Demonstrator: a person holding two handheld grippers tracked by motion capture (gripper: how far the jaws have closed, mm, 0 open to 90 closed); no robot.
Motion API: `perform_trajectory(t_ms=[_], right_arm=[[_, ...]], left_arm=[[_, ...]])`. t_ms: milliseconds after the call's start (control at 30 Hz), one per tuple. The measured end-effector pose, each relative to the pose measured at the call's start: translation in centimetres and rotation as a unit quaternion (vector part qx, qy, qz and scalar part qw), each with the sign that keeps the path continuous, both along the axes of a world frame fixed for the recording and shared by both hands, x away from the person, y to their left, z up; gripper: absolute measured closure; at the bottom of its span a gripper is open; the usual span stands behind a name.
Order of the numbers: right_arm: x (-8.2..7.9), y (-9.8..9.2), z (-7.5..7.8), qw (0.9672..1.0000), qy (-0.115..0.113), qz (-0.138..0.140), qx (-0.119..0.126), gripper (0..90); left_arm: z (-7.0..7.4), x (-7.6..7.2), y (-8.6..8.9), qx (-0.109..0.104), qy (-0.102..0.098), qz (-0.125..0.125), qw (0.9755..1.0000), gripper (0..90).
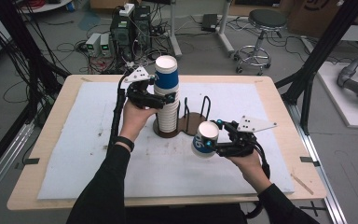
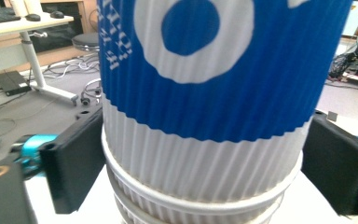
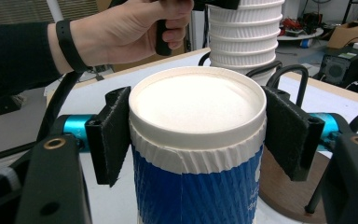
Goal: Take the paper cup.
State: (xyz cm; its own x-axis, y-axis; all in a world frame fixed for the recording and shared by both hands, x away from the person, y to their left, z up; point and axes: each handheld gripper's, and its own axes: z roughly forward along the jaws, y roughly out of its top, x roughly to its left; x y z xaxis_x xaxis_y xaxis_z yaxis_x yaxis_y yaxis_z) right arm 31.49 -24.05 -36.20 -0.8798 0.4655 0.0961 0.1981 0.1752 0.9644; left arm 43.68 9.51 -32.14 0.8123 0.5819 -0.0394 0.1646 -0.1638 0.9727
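White-matted desk [image 1: 98, 154]: right fingers [image 3: 286, 133] pinch a cup [image 1: 205, 139], right of the stack [image 1: 167, 95]; left fingers [image 2: 77, 158] spread around the stack.

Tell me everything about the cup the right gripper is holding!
The single cup is ribbed paper, blue with white print and a white band near its base. It is upside down and tilted, flat white bottom showing. The right gripper presses its black pads on both sides, holding it above the white mat, beside the brown holder.
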Motion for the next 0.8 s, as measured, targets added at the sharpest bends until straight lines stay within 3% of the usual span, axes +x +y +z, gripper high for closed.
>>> perform_trajectory(t_ms=[133, 433, 533, 800], right_arm=[[0.0, -0.1, 0.0, 1.0000, 0.002, 0.000, 0.000, 30.0], [0.0, -0.2, 0.0, 1.0000, 0.000, -0.002, 0.001, 29.9], [0.1, -0.1, -0.1, 1.0000, 0.000, -0.001, 0.000, 30.0], [0.2, 0.0, -0.1, 1.0000, 0.002, -0.002, 0.000, 30.0]], left_arm=[[0.1, -0.2, 0.2, 0.002, 0.003, 0.012, 0.9999, 6.5], [-0.1, -1.5, 1.4, -0.001, 0.003, 0.006, 1.0000, 6.5], [-0.3, -2.3, 1.8, 0.008, -0.006, 0.010, 0.9999, 6.5], [-1.6, -4.9, 3.4, 0.006, -0.008, 0.020, 0.9998, 6.5]])
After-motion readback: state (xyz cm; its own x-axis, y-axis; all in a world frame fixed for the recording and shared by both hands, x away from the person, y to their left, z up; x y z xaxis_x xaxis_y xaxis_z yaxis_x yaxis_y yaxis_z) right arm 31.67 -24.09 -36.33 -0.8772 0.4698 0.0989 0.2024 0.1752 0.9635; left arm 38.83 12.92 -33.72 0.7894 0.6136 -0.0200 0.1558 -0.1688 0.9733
